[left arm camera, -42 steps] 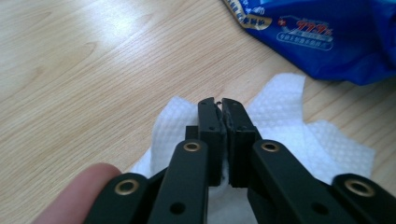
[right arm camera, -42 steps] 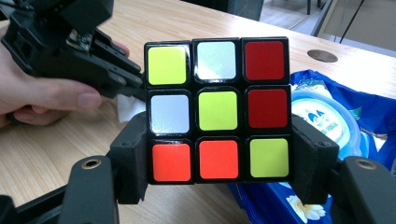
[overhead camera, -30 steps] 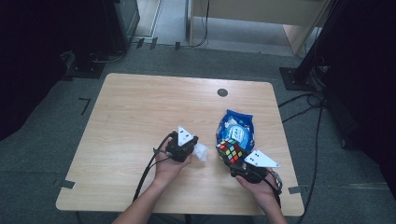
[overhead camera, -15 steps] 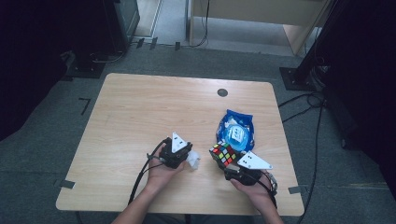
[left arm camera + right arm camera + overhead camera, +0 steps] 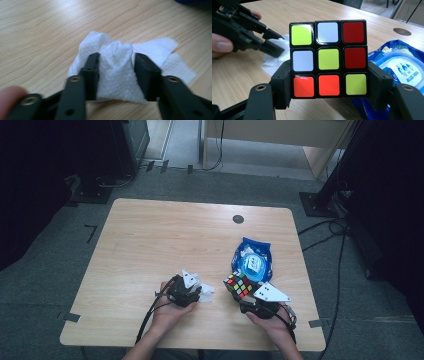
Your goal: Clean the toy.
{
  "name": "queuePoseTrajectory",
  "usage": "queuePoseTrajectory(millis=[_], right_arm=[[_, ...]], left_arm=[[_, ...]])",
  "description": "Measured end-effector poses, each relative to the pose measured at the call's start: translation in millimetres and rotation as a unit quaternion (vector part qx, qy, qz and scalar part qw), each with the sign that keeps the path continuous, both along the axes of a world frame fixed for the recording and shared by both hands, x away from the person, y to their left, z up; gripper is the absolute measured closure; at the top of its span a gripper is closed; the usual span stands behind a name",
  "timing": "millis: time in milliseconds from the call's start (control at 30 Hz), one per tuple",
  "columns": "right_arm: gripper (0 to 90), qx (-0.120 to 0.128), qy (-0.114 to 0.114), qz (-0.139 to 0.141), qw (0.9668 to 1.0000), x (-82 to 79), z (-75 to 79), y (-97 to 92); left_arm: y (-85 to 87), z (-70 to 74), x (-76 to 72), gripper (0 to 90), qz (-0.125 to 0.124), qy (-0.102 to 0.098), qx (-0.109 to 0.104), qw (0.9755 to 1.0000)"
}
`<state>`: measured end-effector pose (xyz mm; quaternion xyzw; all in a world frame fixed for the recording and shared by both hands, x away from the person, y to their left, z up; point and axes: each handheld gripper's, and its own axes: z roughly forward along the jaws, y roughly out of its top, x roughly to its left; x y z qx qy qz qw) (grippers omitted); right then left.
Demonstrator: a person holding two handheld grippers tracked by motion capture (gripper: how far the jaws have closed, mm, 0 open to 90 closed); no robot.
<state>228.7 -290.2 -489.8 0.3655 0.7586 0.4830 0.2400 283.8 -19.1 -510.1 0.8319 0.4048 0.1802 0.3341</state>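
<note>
The puzzle cube point(image 5: 239, 285) sits clamped in your right gripper point(image 5: 246, 296) near the bench's point(image 5: 165, 240) front right; from the high view you see only a few of its glossy coloured tiles, too small to tell its faces apart. Just behind it lies a blue crinkled wipes pack point(image 5: 252, 261), its near end partly covered by the cube. Your left gripper point(image 5: 196, 292) rests at the front centre over a white tissue point(image 5: 205, 293), most of which is hidden under the gripper's body. Your forearms are cut off by the bottom edge.

In the left gripper view, the tissue point(image 5: 117, 67) is soft, dimpled paper, bunched into a peak between the two black fingers point(image 5: 91, 72). The fingers have just been opening; they now stand at a middling gap with the peak between them, the left one against the paper, the right one barely clear. Its lower edge is hidden behind the fingers.

In the right gripper view, the cube point(image 5: 328, 58) faces you squarely: nine square stickers in yellow, white, red and orange on black plastic. Your fingers point(image 5: 283, 86) press its two lower sides, holding it off the bench. The wipes pack point(image 5: 398, 66) runs off the right edge, and the cube hides part of the tissue point(image 5: 275, 56) beyond.
</note>
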Motion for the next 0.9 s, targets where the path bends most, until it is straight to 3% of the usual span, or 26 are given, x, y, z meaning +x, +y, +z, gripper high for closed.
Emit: queuePoseTrajectory(millis=[33,67,100,133,167,200,233,300,333,367,400,467,567,600,700,733,767,800,833,867,900], right_arm=[[34.3,0.000,0.000,0.000,1.0000,0.0,0.0,0.0],[34.3,0.000,0.000,0.001,1.0000,-0.4,-0.1,1.5],[34.3,0.000,0.000,0.001,1.0000,-0.4,-0.1,1.5],[34.3,-0.002,-0.001,0.005,1.0000,-0.7,-0.4,2.9],[34.3,-0.002,-0.001,0.005,1.0000,-0.7,-0.4,2.9],[34.3,-0.004,-0.003,0.012,0.9999,-1.1,-0.5,4.5],[34.3,-0.004,-0.003,0.012,0.9999,-1.1,-0.5,4.5],[34.3,-0.006,-0.006,0.024,0.9997,-2.1,-0.2,7.0],[34.3,-0.011,-0.009,0.034,0.9993,-3.6,0.0,11.2],[34.3,-0.011,-0.009,0.034,0.9993,-3.6,0.0,11.2],[34.4,-0.017,-0.012,0.044,0.9988,-4.8,0.2,15.9],[34.3,-0.022,-0.015,0.048,0.9985,-6.6,0.8,20.7],[34.4,-0.027,-0.026,0.059,0.9975,-9.3,3.6,25.2],[34.4,-0.027,-0.028,0.058,0.9975,-10.4,5.3,26.2],[34.5,-0.030,-0.031,0.057,0.9974,-11.4,8.3,27.0],[34.6,-0.029,-0.033,0.057,0.9974,-12.5,9.4,26.1],[34.6,-0.029,-0.033,0.057,0.9974,-12.5,9.4,26.1],[34.6,-0.021,-0.039,0.061,0.9971,-13.4,11.5,24.3],[34.6,-0.021,-0.039,0.061,0.9971,-13.4,11.5,24.3],[34.6,-0.016,-0.046,0.063,0.9969,-14.6,14.7,24.0],[34.6,-0.016,-0.046,0.063,0.9969,-14.6,14.7,24.0]], left_arm=[[0.0,0.0,0.0,67.7,0.000,0.000,0.000,1.0000],[2.2,1.9,2.1,76.4,-0.009,0.013,-0.020,0.9997],[2.2,1.9,2.1,83.0,-0.009,0.013,-0.020,0.9997],[4.3,4.5,2.5,85.9,-0.009,0.012,-0.033,0.9993],[6.3,8.5,2.5,85.9,-0.008,0.007,-0.052,0.9986],[9.8,20.9,1.8,87.3,-0.019,0.002,-0.103,0.9945],[9.8,20.9,1.8,87.5,-0.019,0.002,-0.103,0.9945],[9.8,36.2,-1.9,87.5,-0.044,-0.012,-0.156,0.9867],[6.0,51.7,-7.6,87.6,-0.080,-0.023,-0.210,0.9741],[6.0,51.7,-7.6,87.6,-0.080,-0.023,-0.210,0.9741],[3.2,58.7,-10.7,87.6,-0.100,-0.025,-0.239,0.9655],[-9.0,72.8,-18.3,87.5,-0.147,-0.029,-0.273,0.9503],[-16.7,73.6,-20.0,87.4,-0.154,-0.031,-0.268,0.9505],[-21.0,68.9,-19.4,87.3,-0.154,-0.025,-0.262,0.9525],[-20.7,64.5,-18.2,87.3,-0.146,-0.028,-0.259,0.9543],[-18.8,61.8,-15.7,87.3,-0.132,-0.029,-0.246,0.9598],[-18.8,61.8,-15.7,87.3,-0.132,-0.029,-0.246,0.9598],[-17.0,60.0,-13.4,87.3,-0.117,-0.031,-0.227,0.9664],[-17.0,60.0,-13.4,87.3,-0.117,-0.031,-0.227,0.9664],[-15.2,57.2,-10.6,87.3,-0.100,-0.043,-0.192,0.9754],[-15.2,57.2,-10.6,87.3,-0.100,-0.043,-0.192,0.9754]])
